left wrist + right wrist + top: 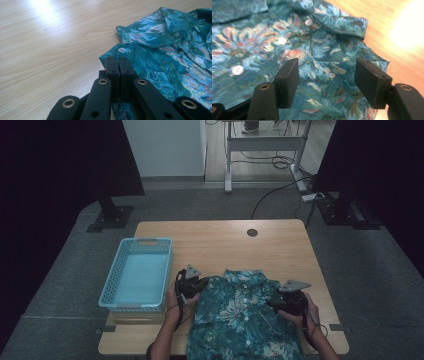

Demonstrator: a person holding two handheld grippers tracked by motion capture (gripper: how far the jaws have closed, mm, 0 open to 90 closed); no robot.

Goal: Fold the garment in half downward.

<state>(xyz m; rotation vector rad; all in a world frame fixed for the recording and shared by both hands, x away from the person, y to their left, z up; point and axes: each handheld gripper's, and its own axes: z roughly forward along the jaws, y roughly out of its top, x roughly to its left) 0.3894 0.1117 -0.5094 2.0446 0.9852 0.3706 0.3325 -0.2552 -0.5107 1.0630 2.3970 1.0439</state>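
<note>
Wooden table [210, 245] on grey carpet [65, 270]; dark curtains, possibly, both sides; white desk frame [260, 142] behind.

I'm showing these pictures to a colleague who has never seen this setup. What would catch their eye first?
Most likely the teal floral shirt, spread buttoned-side up at the near edge of the wooden table. A gripper sits at each shoulder: the left gripper is shut on the shirt's edge, while the right gripper hangs open over the cloth. To the left stands a light blue basket.

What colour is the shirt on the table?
The shirt is teal-blue with a leafy flower print, touches of red and white buttons. It shows best in the right gripper view.
</note>
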